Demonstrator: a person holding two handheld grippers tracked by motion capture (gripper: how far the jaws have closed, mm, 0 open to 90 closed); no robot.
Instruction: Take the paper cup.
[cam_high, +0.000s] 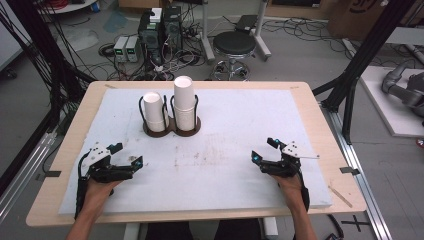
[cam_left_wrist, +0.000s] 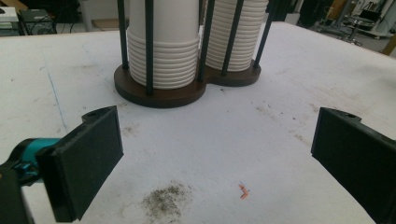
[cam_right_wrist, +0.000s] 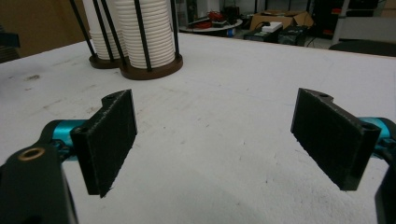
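Two stacks of white paper cups (cam_high: 183, 102) stand upside down in a dark brown double holder (cam_high: 172, 129) with black wire posts, at the back middle of the table. The left stack (cam_high: 154, 111) is shorter than the right one. My left gripper (cam_high: 129, 154) rests open at the front left, nothing between its jaws. My right gripper (cam_high: 264, 150) rests open at the front right, also with nothing in it. The holder (cam_left_wrist: 161, 93) stands ahead of my left gripper (cam_left_wrist: 215, 158) in the left gripper view. It (cam_right_wrist: 149, 70) is farther off to the upper left of my right gripper (cam_right_wrist: 215, 140).
A white foam mat (cam_high: 230, 125) covers the wooden table (cam_high: 310, 105); it carries smudges and a small orange scrap (cam_left_wrist: 243, 190). Beyond the table stand a stool (cam_high: 234, 46), computer boxes (cam_high: 160, 31) and cables on the floor. Black frame posts (cam_high: 370, 45) flank the table.
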